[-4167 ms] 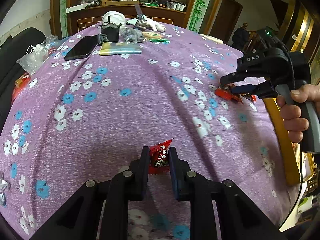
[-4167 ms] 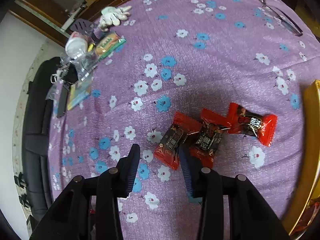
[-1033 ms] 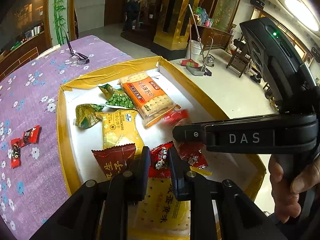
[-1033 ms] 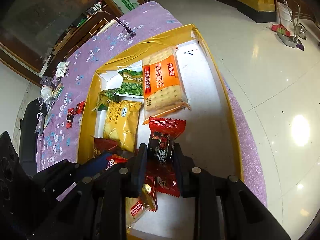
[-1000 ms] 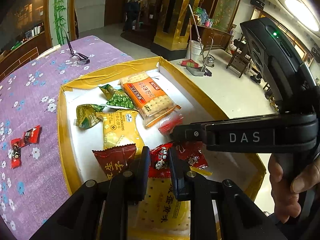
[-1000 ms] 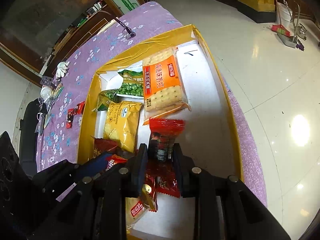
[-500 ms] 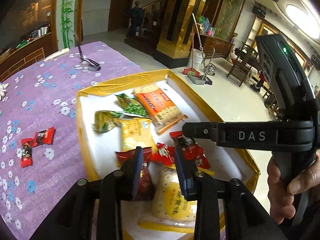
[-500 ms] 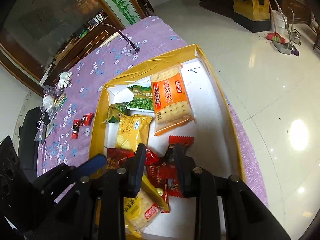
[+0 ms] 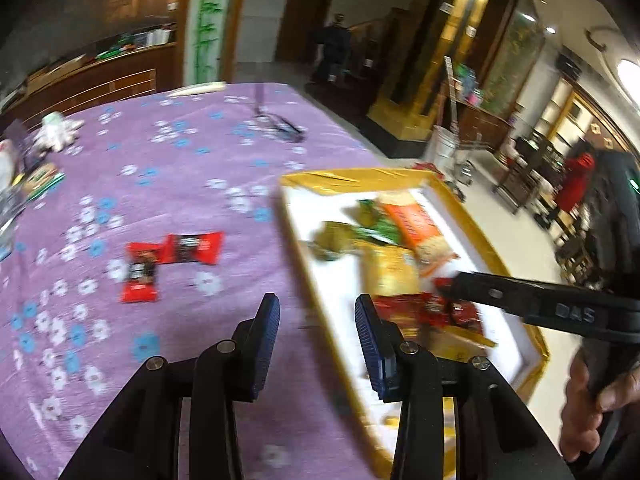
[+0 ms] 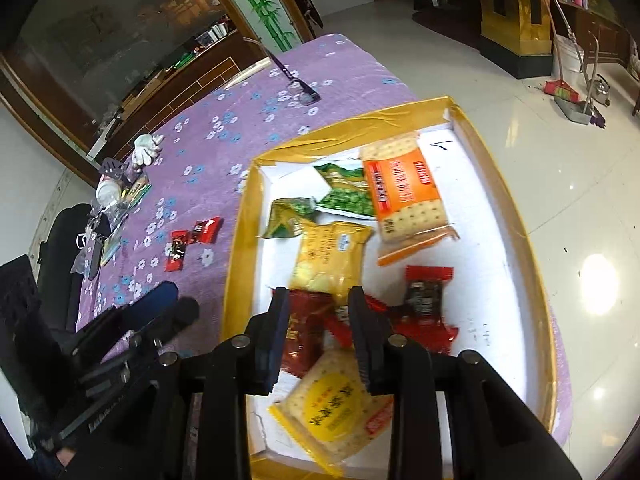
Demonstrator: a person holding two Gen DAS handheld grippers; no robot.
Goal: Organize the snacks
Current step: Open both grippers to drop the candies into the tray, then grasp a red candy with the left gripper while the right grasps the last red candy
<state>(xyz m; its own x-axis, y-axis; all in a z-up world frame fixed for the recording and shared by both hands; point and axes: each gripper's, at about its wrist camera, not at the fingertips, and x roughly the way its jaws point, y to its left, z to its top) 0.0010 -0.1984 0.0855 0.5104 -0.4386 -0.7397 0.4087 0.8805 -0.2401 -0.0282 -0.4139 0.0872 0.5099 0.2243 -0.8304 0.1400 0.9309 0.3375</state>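
So 2 red foil-wrapped candies (image 9: 172, 258) are what's left out on the purple flowered tabletop (image 9: 180, 168), touching each other in an L shape, the upper one lying roughly crosswise and the other hanging down from its left end. The left tool (image 9: 316, 312) has just been opening; its blue-padded jaws stand apart with nothing between them, hanging over the tabletop right at the near-left edge of the yellow-rimmed white tray (image 9: 352, 178). Those 2 candies sit ahead and to the left of it, so I'd say the left hand is the nearer one for the next grab and needs to swing further left, away from the tray.

The right tool (image 10: 318, 320) hovers over the tray's pile of red wrappers, jaws a bit apart and gripping nothing, also just been opening. A dropped red candy (image 10: 426, 292) lies in the tray just beyond it, near the orange cracker pack (image 10: 404, 192).
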